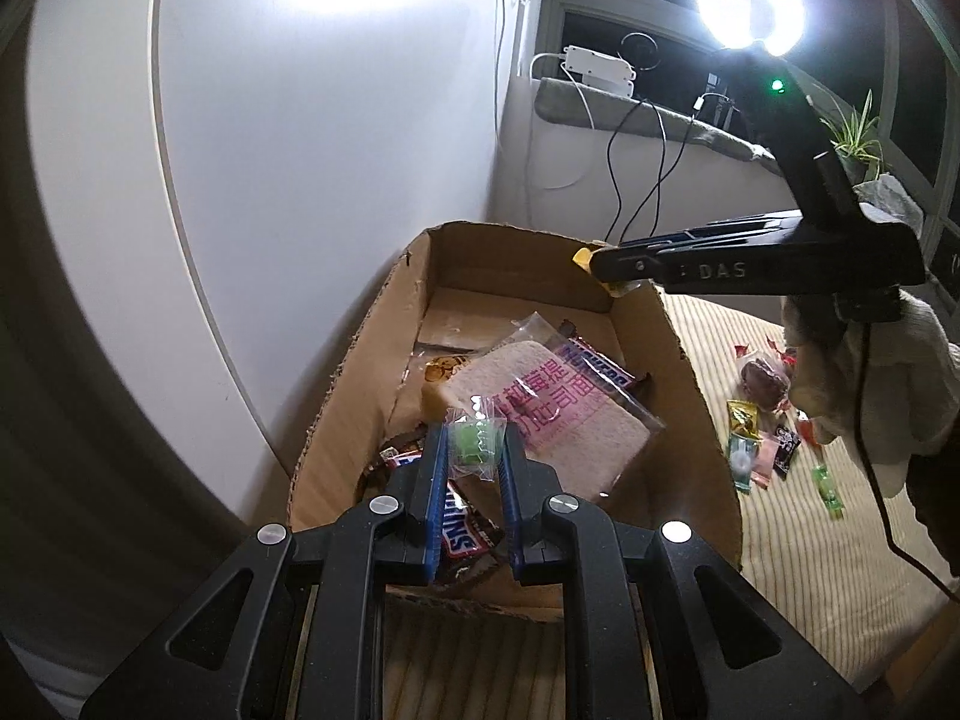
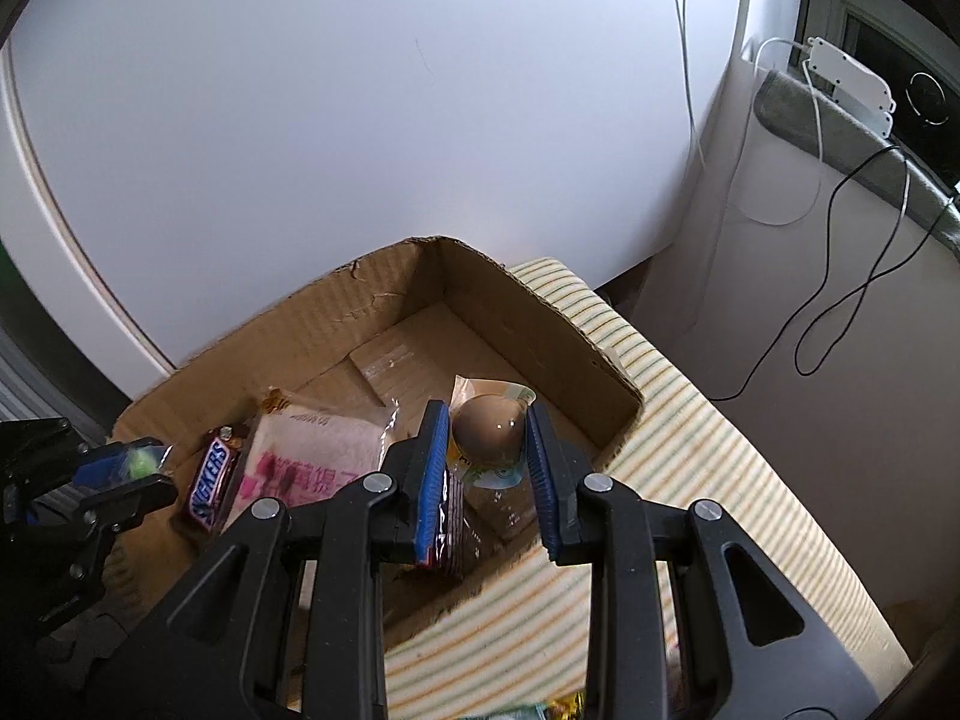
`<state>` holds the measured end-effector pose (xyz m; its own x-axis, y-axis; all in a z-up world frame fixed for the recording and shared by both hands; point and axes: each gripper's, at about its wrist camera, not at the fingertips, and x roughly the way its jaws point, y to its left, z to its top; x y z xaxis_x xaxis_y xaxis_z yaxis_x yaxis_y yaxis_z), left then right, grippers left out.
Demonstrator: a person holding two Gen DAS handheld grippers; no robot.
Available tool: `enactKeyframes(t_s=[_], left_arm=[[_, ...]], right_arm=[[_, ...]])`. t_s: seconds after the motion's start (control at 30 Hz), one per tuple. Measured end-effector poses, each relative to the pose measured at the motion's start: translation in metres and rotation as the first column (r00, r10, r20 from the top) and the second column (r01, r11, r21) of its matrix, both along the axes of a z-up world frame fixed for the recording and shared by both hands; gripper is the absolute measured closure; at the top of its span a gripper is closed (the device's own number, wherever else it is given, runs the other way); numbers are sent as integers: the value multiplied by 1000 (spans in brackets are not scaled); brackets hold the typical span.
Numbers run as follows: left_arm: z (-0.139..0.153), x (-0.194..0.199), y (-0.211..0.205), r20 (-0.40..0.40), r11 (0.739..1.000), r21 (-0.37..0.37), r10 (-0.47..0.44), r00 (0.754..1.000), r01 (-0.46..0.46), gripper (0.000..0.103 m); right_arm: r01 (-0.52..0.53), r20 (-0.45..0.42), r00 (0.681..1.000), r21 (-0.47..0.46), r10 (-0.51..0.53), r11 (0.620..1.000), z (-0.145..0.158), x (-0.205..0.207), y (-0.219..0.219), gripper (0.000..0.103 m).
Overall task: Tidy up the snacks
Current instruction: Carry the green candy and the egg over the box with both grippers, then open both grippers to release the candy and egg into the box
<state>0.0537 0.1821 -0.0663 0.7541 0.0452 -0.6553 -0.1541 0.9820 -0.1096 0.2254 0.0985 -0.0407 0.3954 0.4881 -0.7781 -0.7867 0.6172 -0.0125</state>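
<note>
An open cardboard box point(image 1: 690, 372) point(image 2: 384, 312) stands on a striped cloth. Inside lie a pink toast packet point(image 1: 540, 414) point(image 2: 312, 450) and Snickers bars point(image 1: 462, 531) point(image 2: 210, 480). My left gripper point(image 1: 474, 450) is shut on a small green candy point(image 1: 474, 444) in clear wrap, held above the box; it also shows at the left of the right wrist view point(image 2: 129, 468). My right gripper point(image 2: 487, 438) is shut on a brown packaged egg point(image 2: 486, 429) over the box's right part; in the left wrist view it point(image 1: 600, 270) reaches over the far right rim.
Several loose wrapped snacks point(image 1: 762, 420) lie on the striped cloth point(image 1: 810, 540) right of the box. A white wall stands behind. A bright lamp point(image 1: 750, 0), a windowsill with a white power strip point(image 1: 600, 69) and cables are at the back right.
</note>
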Motion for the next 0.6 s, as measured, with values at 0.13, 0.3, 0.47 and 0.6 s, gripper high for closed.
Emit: enactKeyframes(t_s=[0.13,0.3,0.47,0.6], left_arm=[[0,2,0,-2,1000,0,1,1000,-1,88],[1,2,-1,-5,1000,2,1,1000,-1,87],[1,3,-2,-5,1000,4,3,1000,-2,72],[3,4,-4,4,1000,14,6,1000,-6,53]], right_arm=[[-2,-13,1000,-6,1,1000,-7,7,5,76],[-3,-23,1000,-12,3,1000,-13,12,8,73],[-2,-8,1000,-20,1,1000,-15,12,10,56],[3,4,1000,1,-3,1000,-11,12,7,25]])
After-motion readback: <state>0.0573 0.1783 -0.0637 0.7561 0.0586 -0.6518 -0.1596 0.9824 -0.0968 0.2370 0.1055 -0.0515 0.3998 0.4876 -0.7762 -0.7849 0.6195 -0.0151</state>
